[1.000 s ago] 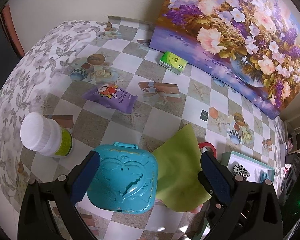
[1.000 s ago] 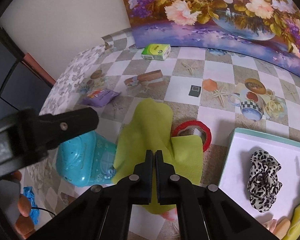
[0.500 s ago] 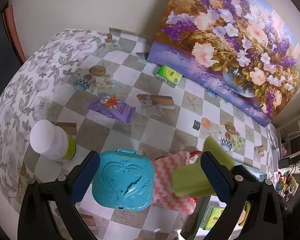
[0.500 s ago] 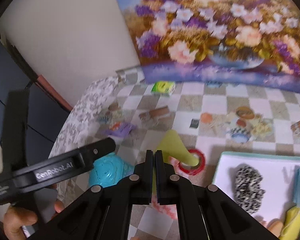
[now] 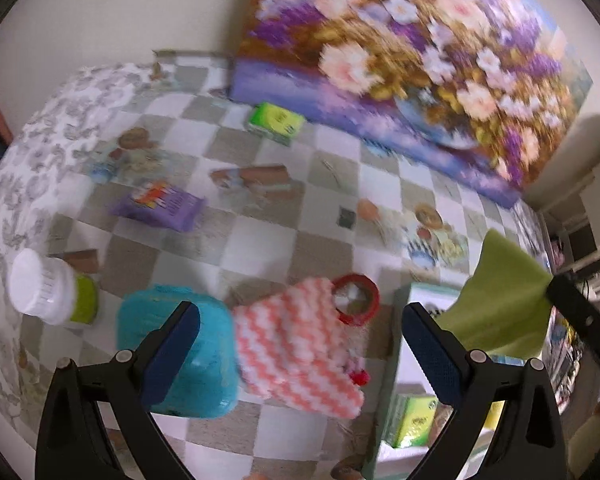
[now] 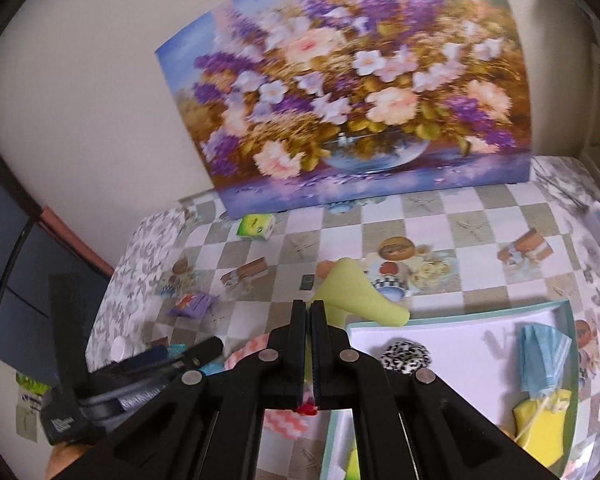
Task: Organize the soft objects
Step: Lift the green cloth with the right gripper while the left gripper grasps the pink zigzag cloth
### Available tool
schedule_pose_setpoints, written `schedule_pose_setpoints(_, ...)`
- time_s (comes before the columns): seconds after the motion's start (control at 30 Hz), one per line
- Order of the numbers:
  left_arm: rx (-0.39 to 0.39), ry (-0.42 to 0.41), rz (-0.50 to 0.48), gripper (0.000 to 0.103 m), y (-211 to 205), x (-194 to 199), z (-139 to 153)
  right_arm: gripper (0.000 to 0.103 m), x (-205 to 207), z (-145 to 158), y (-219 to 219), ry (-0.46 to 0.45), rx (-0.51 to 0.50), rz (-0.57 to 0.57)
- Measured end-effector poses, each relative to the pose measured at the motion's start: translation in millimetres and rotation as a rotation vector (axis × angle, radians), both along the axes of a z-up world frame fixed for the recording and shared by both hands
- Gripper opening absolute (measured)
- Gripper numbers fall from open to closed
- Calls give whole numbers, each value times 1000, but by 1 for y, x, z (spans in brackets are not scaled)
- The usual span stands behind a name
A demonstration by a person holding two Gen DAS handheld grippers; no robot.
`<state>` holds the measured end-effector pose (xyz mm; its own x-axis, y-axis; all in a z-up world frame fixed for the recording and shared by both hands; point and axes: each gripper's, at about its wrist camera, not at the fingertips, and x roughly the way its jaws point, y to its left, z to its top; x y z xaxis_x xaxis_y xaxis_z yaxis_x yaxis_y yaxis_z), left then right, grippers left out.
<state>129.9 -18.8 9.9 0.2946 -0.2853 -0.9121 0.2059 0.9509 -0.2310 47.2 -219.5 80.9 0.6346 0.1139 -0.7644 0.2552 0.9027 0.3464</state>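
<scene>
Above the checkered tabletop [image 5: 260, 256], the right gripper [image 6: 309, 312], jaws pinched shut on the green cloth [image 6: 356, 292], dangles it beside the tray [image 6: 460, 344]; its trailing edge could snag the rim, while the left gripper [image 5: 300, 340] gapes empty.

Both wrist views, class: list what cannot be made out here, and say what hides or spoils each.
- Print on the purple packet: left wrist view, motion blur.
- Front of the tray: right wrist view, hidden behind the right gripper.
- Part of the pink zigzag cloth: right wrist view, covered by the same gripper.
- Where the jaws pinch the green cloth: right wrist view, hidden between them.
- Teal case: left wrist view, partly behind the left gripper.
</scene>
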Motion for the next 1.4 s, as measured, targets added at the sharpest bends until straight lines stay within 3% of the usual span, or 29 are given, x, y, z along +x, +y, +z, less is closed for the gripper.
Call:
schedule_pose_setpoints(0.17,26,13,8,98,-11,1,-8,2,-11,8,-20,-19,5,-40)
schedule_pose_setpoints(0.23,34,7,4,82,-15,2,-8,2,-16,13,-28,-34,7,-56)
schedule_pose_setpoints(0.3,43,4,-8,72,-20,4,-11,2,-20,16,-34,-43,9,-68)
schedule_pose_setpoints(0.37,74,-1,-24,70,-25,6,-14,2,-23,18,-40,-49,13,-80)
schedule_pose_setpoints(0.43,91,8,-40,58,-30,7,-20,2,-25,18,-44,-50,16,-87)
schedule_pose_setpoints(0.57,118,19,-56,51,-37,7,-29,2,-26,14,-50,-41,30,-100)
schedule_pose_setpoints(0.63,139,21,-63,41,-39,7,-32,2,-26,11,-52,-36,34,-104)
schedule_pose_setpoints(0.9,259,51,-86,34,-46,6,-56,2,-26,8,-54,-33,41,-108)
schedule_pose_setpoints(1.07,245,84,-69,9,-42,7,-64,2,-26,9,-54,-33,42,-108)
schedule_pose_setpoints(1.3,200,65,-39,6,-39,8,-56,2,-26,10,-56,-33,41,-111)
schedule_pose_setpoints(1.4,137,52,-30,5,-36,9,-44,2,-27,10,-58,-36,42,-113)
